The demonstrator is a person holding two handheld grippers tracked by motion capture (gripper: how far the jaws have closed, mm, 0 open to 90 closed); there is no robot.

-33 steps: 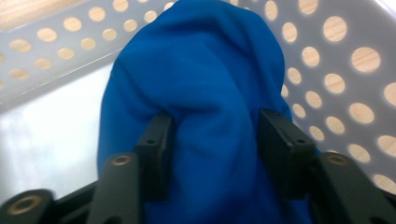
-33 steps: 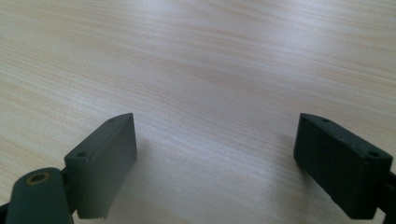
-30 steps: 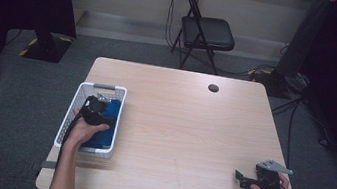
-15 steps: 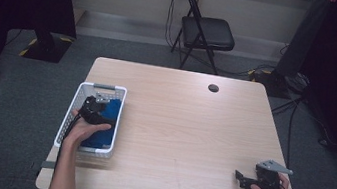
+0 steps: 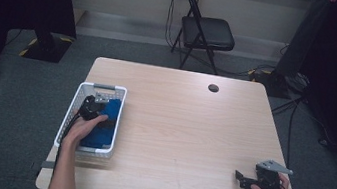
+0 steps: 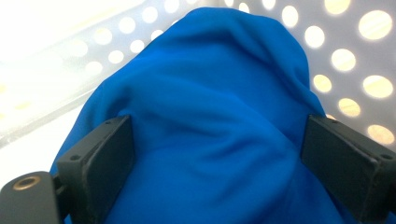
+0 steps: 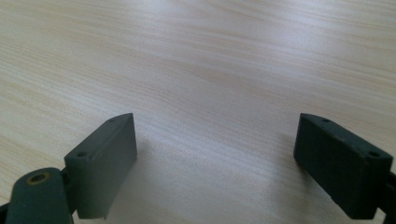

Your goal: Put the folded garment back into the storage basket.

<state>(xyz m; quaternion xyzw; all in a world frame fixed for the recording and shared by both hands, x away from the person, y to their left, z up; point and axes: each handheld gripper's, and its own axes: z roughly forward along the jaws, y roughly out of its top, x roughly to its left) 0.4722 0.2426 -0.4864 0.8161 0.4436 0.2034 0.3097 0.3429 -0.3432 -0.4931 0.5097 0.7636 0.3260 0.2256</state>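
Up close, left tool (image 6: pixel 215 154) has just opened wide astride blue cloth (image 6: pixel 205 107), seemingly unpinched.

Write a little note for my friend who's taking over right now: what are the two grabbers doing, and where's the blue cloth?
Left gripper: down in the white basket at the table's left edge, jaws just been opening and now wide, with the blue cloth bunched between them; it looks let go.
Right gripper: open, holding nothing, resting low over the bare table near its right front corner.
Done: the cloth lies inside the basket.
Left: probably lift the left gripper clear of the basket; check that no cloth snags on its fingers.
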